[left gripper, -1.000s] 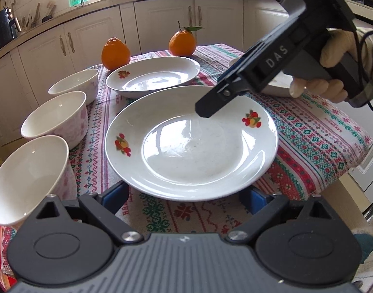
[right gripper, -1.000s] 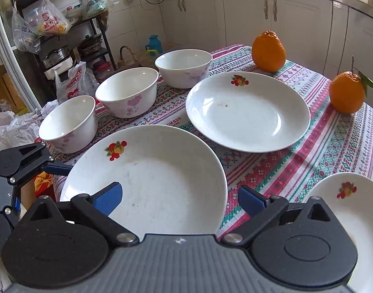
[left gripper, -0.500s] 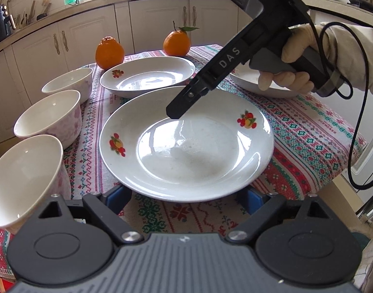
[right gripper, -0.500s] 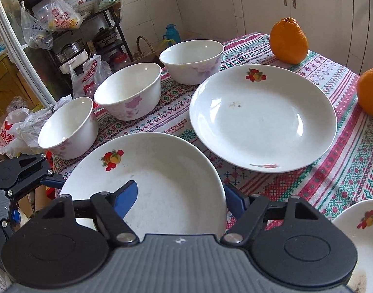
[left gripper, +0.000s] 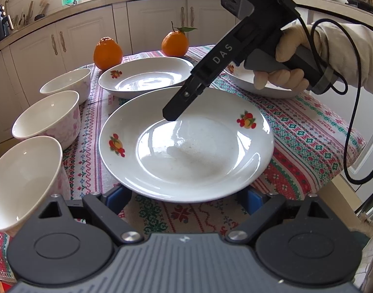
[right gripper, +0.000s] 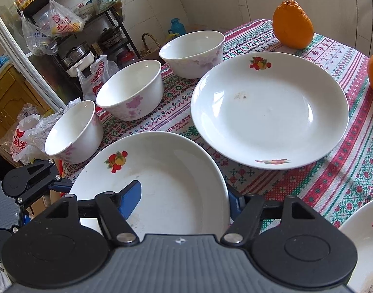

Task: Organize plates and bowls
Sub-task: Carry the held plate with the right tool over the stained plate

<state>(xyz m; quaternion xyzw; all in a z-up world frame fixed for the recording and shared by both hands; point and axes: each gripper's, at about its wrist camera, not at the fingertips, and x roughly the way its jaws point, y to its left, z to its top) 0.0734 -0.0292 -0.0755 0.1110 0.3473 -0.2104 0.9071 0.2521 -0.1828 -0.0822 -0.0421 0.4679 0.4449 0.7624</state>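
A white plate with fruit prints (left gripper: 186, 146) (right gripper: 162, 171) lies at the near edge of the table. My left gripper (left gripper: 185, 197) stands wide at its near rim, and the blue pad tips are hidden under that rim. My right gripper (right gripper: 184, 200) (left gripper: 173, 114) reaches in from the right. It straddles the plate's right rim, one pad over the well and one outside. Its jaws are closing, with a gap left between pad and rim. A second plate (left gripper: 145, 78) (right gripper: 269, 112) lies behind. Three white bowls (left gripper: 47, 119) (right gripper: 130, 90) line the left side.
A third plate (left gripper: 267, 88) (right gripper: 364, 232) sits at the right, behind the gloved hand (left gripper: 284, 78) and its cable. Two oranges (left gripper: 108, 53) (left gripper: 175, 43) stand at the far end of the patterned cloth (left gripper: 308, 134). Shelves and plastic bags (right gripper: 52, 31) stand beyond the bowls.
My right gripper has moved in over the near plate and lower, and its jaws have narrowed around the rim. My left gripper and the dishes have stayed where they were.
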